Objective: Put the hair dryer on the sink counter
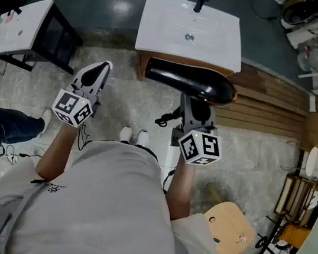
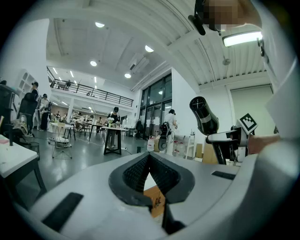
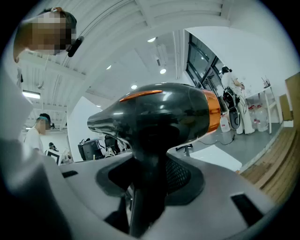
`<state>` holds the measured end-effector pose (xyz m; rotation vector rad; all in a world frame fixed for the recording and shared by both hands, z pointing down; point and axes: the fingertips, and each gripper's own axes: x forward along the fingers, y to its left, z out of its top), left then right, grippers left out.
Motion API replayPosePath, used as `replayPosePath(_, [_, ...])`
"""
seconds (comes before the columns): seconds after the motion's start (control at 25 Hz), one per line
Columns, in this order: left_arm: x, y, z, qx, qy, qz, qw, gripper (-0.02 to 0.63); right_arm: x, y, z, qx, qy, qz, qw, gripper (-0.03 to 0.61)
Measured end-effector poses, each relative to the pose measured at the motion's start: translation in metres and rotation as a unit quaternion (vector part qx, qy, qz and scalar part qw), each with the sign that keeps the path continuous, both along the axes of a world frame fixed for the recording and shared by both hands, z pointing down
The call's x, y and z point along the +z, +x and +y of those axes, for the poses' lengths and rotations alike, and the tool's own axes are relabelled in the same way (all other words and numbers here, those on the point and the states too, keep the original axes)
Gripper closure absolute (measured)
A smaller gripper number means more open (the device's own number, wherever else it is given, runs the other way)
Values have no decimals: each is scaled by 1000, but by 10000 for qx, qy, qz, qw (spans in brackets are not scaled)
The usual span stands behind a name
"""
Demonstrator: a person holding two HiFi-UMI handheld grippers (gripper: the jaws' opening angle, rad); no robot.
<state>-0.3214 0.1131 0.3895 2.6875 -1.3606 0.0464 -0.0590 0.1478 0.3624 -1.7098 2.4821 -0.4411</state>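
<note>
A black hair dryer (image 1: pixel 190 80) with an orange band hangs in the air just in front of the white sink counter (image 1: pixel 162 31), nozzle pointing left. My right gripper (image 1: pixel 194 104) is shut on its handle from below. In the right gripper view the hair dryer (image 3: pixel 159 112) fills the middle and its handle runs down between the jaws of the right gripper (image 3: pixel 147 185). My left gripper (image 1: pixel 100 67) is held up to the left, shut and holding nothing. The left gripper view shows the left gripper (image 2: pixel 151 180) in front and the hair dryer (image 2: pixel 204 115) at the right.
A black faucet (image 1: pixel 200 1) stands at the counter's back edge. A white side table (image 1: pixel 19 26) is at the left, wooden slats (image 1: pixel 271 99) lie right of the cabinet, and a wooden stool (image 1: pixel 229 230) is at the lower right. The dryer's cord (image 1: pixel 166 118) dangles. A person's leg (image 1: pixel 4 123) is at the left.
</note>
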Motion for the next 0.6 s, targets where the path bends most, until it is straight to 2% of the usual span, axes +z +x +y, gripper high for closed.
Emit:
replayPosePath(0.2, [-7, 9, 9, -5, 40, -6, 10000, 611, -10, 7, 3, -42, 81, 121, 9999, 402])
replayPosePath(0.6, [-6, 7, 17, 28, 57, -3, 10000, 611, -9, 5, 12, -8, 81, 20, 10000, 400])
